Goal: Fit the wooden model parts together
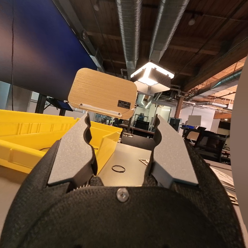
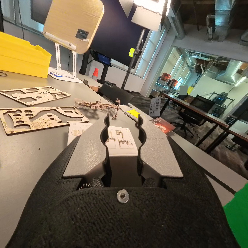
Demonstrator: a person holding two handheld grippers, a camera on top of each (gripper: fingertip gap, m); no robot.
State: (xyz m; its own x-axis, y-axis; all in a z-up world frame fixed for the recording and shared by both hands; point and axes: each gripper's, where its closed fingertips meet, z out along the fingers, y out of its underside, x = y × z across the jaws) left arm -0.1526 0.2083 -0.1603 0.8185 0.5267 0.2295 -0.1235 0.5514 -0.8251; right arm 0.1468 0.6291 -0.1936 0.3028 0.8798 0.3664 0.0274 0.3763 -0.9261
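1. Here, in the left wrist view, the left gripper is tilted upward, its two grey fingers spread wide with nothing between them.
2. Past its fingertips stands a wood-grained panel with a small black label, and behind that a lit square lamp.
3. To the left lies a yellow bin, resting on the grey table.
4. A thin black ring lies flat on the table between the fingers' line of sight, just beside the bin's corner.
5. Only the tip of a wooden sheet shows by the right finger; the rest is hidden.
6. Next, in the right wrist view, the right gripper hovers low over the table, its fingers parted and holding nothing.
7. Beneath and between the fingers lies a printed instruction sheet.
8. The part-built wooden model sits on the table just beyond the fingertips, with a thin piece standing upright at its right end.
9. Two cut-out wooden part sheets lie flat to the left: the nearer sheet and the farther sheet, close together but apart.
10. Farther back stand the yellow bin and the wood-grained panel on white legs.
11. A yellow sticky note lies near the table's edge, right of the model.
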